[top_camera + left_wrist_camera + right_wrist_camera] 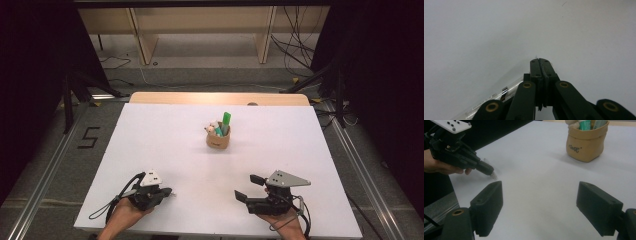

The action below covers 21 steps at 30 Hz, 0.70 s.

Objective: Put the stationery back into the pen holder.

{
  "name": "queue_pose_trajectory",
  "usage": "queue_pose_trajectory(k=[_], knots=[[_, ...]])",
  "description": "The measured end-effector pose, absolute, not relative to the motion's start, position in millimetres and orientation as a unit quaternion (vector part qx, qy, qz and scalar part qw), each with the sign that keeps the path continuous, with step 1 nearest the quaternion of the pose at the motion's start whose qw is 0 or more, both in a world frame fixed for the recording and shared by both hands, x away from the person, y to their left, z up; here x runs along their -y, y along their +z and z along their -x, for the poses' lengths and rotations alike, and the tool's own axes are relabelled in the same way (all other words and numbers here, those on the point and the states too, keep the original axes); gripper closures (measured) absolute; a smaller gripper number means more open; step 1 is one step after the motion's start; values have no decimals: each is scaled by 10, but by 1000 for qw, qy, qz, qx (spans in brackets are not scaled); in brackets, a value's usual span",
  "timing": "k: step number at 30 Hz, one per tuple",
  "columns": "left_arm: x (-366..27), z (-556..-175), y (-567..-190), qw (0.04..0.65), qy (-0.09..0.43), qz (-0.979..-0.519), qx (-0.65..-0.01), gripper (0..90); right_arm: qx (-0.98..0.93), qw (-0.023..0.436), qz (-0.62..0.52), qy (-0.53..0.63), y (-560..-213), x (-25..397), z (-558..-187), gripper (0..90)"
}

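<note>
My left gripper point(170, 191) point(540, 60) rests low on the white table point(165, 145) at the near left, jaws shut. A clear pen point(499, 96) with a metal band runs back under its left jaw, and a small pale tip pokes out past the jaw tips. In the right gripper view the left gripper point(489, 171) points at the board with that pale tip touching it. My right gripper point(248, 187) point(540, 187) stands wide open at the near right, nothing between its jaws. A tan pouch point(218, 139) point(585, 146) at mid-table holds a green marker point(226, 121) and other small items.
A pale wooden strip point(220, 98) borders the table's far edge. Metal rails point(45, 175) run along both sides, and stand legs and cables lie on the floor beyond. A "5" mark point(88, 137) is on the floor at the left.
</note>
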<state>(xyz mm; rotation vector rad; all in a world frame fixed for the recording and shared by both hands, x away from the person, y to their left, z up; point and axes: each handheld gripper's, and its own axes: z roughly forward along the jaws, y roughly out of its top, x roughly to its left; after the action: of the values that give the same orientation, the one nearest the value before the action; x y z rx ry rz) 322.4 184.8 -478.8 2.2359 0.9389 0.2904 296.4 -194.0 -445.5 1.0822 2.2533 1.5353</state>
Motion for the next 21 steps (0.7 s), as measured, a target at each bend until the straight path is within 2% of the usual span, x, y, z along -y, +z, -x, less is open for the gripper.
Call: queue_pose_trajectory(k=[14, 19, 21], knots=[[-1835, -3202, -4787, 338, 107, -866, -353, 891, -764, 104, -365, 522, -4453, 1939, -2964, 223], [-1886, -3198, -4676, 352, 113, -865, -339, 809, -763, 104, -365, 523, -4452, 1943, -2966, 223], [-1920, -3205, -4597, 347, 118, -873, -321, 692, -763, 103, -366, 522, -4451, 1944, -2965, 223]])
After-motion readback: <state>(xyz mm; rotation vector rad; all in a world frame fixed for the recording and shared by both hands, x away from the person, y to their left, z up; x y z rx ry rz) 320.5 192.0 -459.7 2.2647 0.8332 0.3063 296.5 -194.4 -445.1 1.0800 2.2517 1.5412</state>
